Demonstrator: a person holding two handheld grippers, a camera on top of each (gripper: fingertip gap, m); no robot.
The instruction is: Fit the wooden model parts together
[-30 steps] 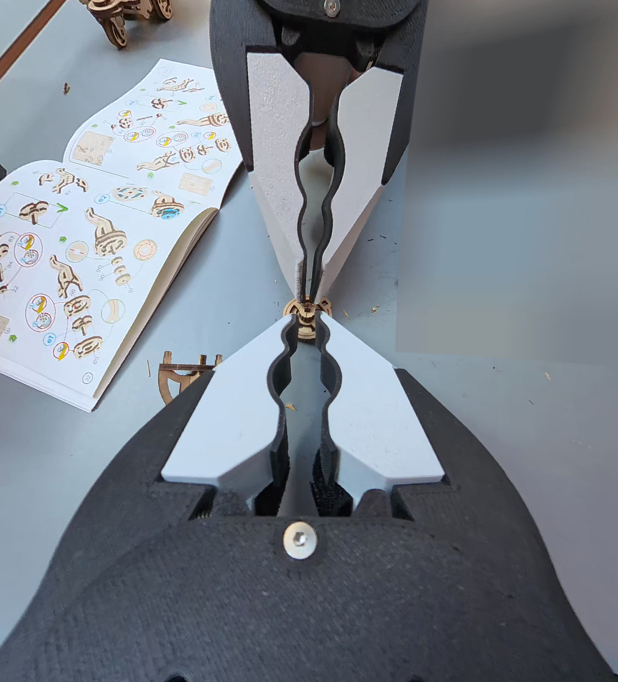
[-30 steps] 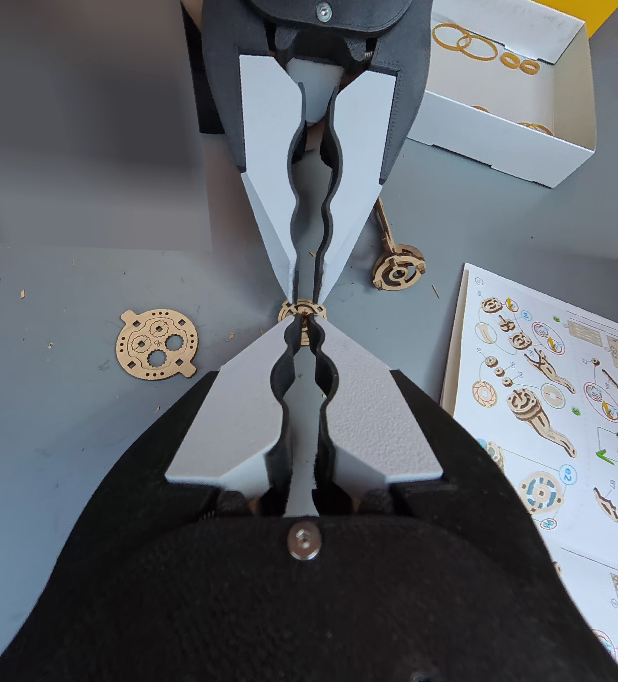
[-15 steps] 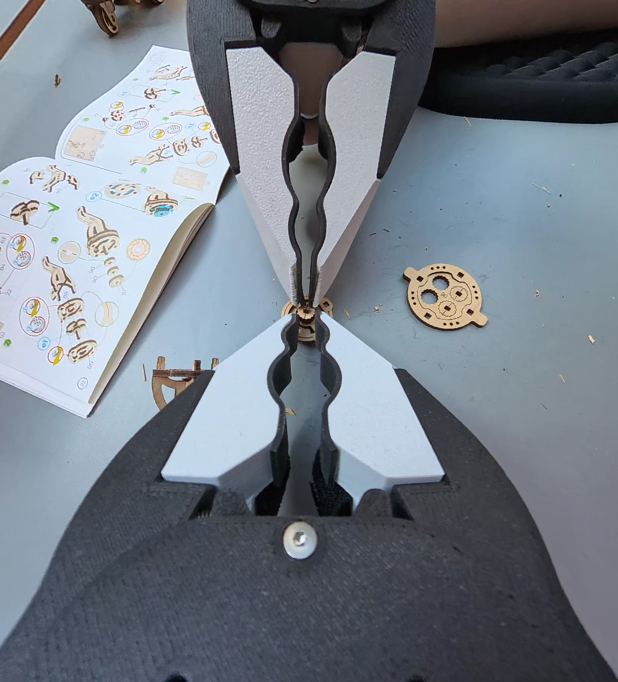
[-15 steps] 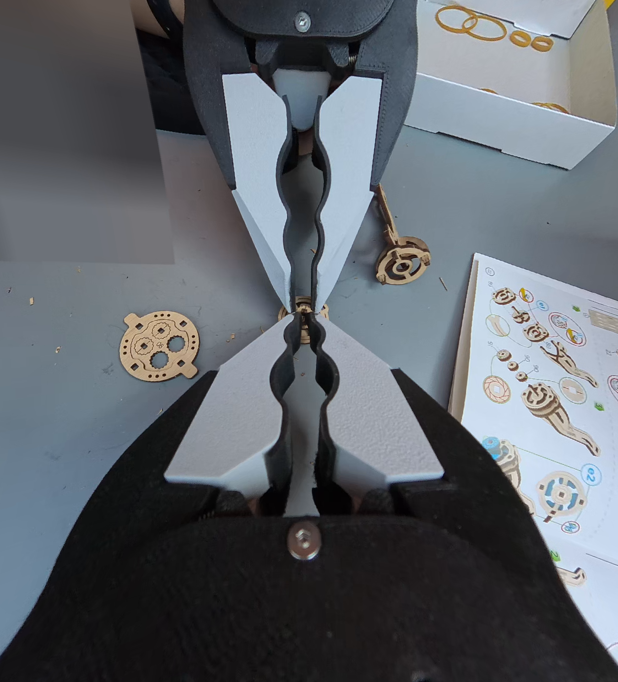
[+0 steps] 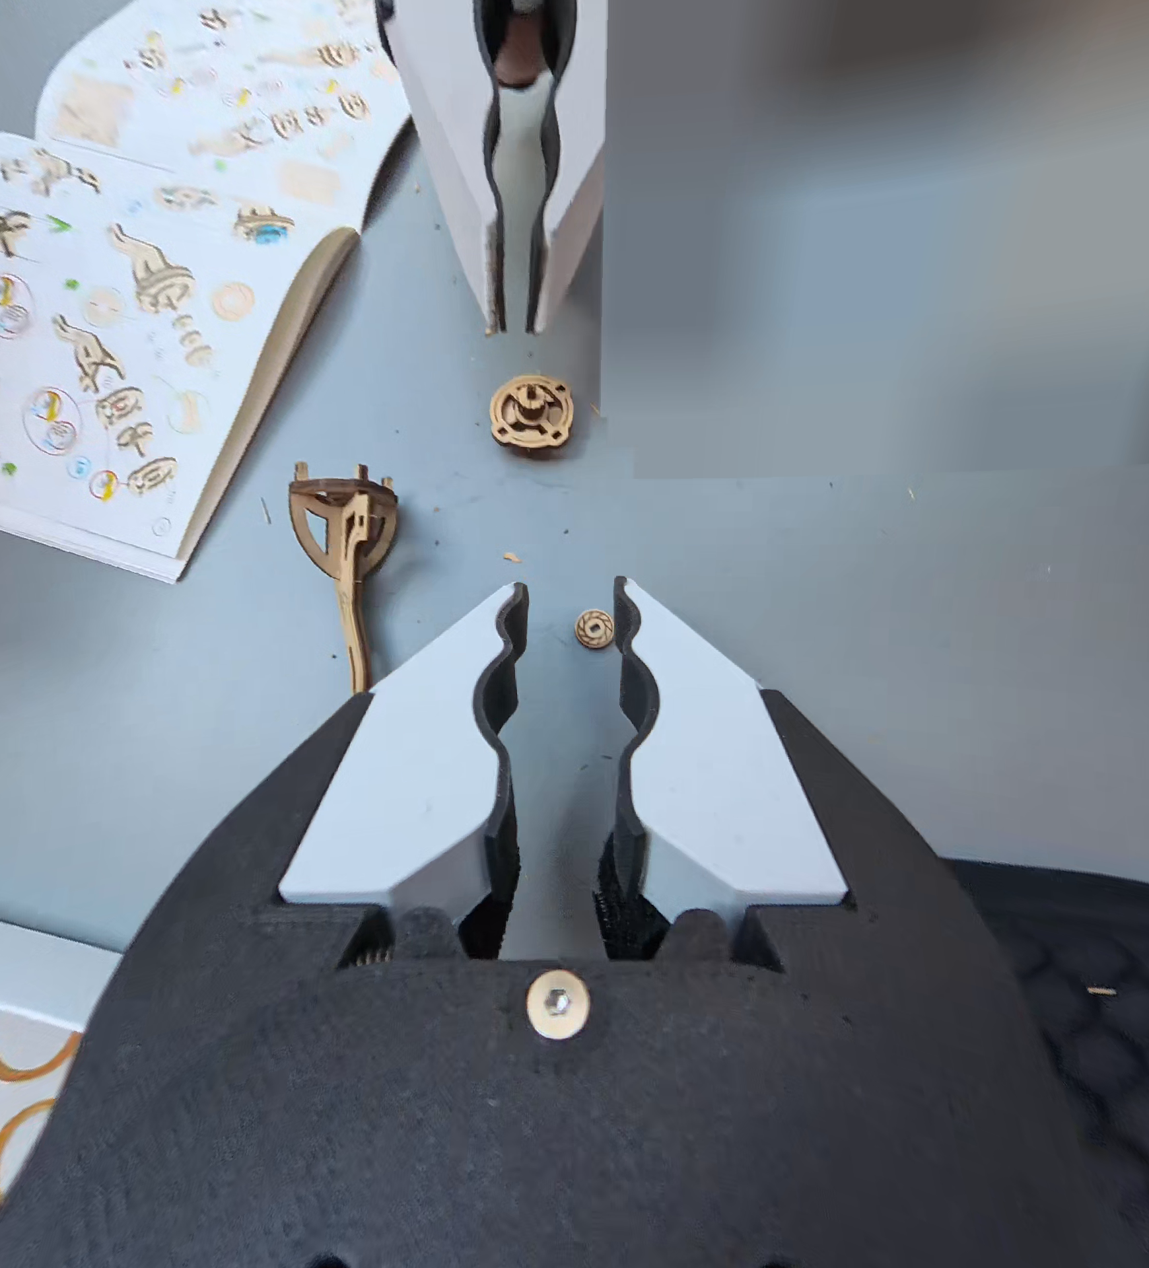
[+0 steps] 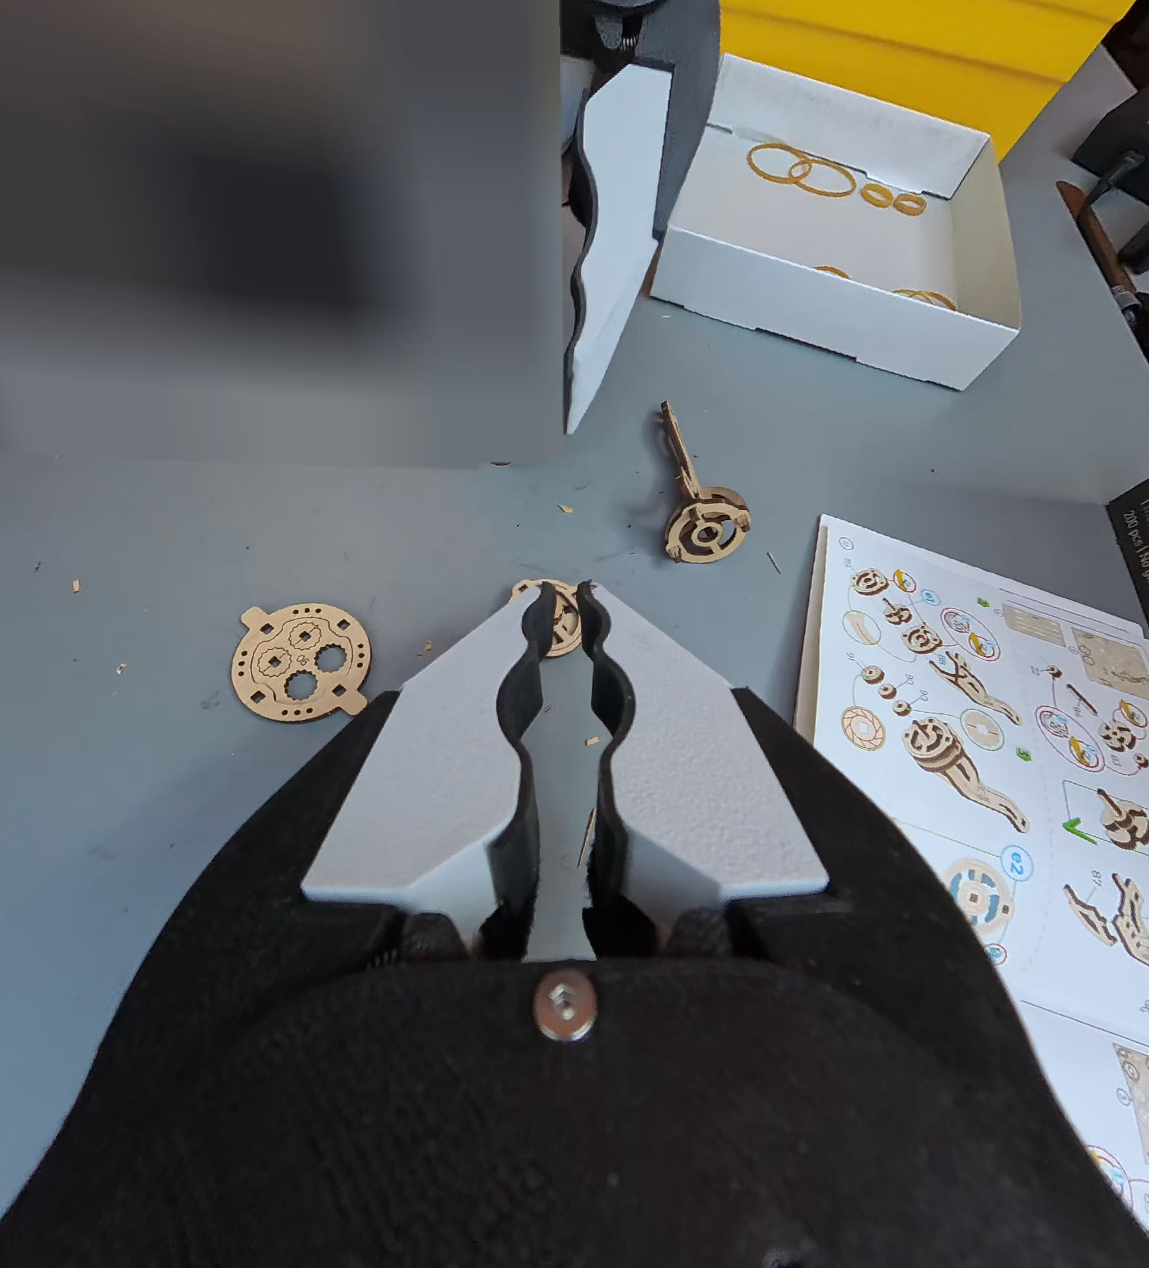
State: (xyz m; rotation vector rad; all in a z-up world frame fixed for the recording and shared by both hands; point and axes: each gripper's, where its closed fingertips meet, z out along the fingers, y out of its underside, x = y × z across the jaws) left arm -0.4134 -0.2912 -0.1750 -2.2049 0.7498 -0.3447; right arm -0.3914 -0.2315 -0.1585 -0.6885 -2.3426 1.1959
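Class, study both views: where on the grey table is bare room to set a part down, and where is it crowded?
Bare: the table left of the perforated disc, and the strip between the stemmed part and white box. Crowded: the middle, where the round hub lies between disc and booklet.

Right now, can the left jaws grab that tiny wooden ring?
Probably yes: the left gripper is open and the tiny wooden ring lies on the table between its jaws, nothing covering it.
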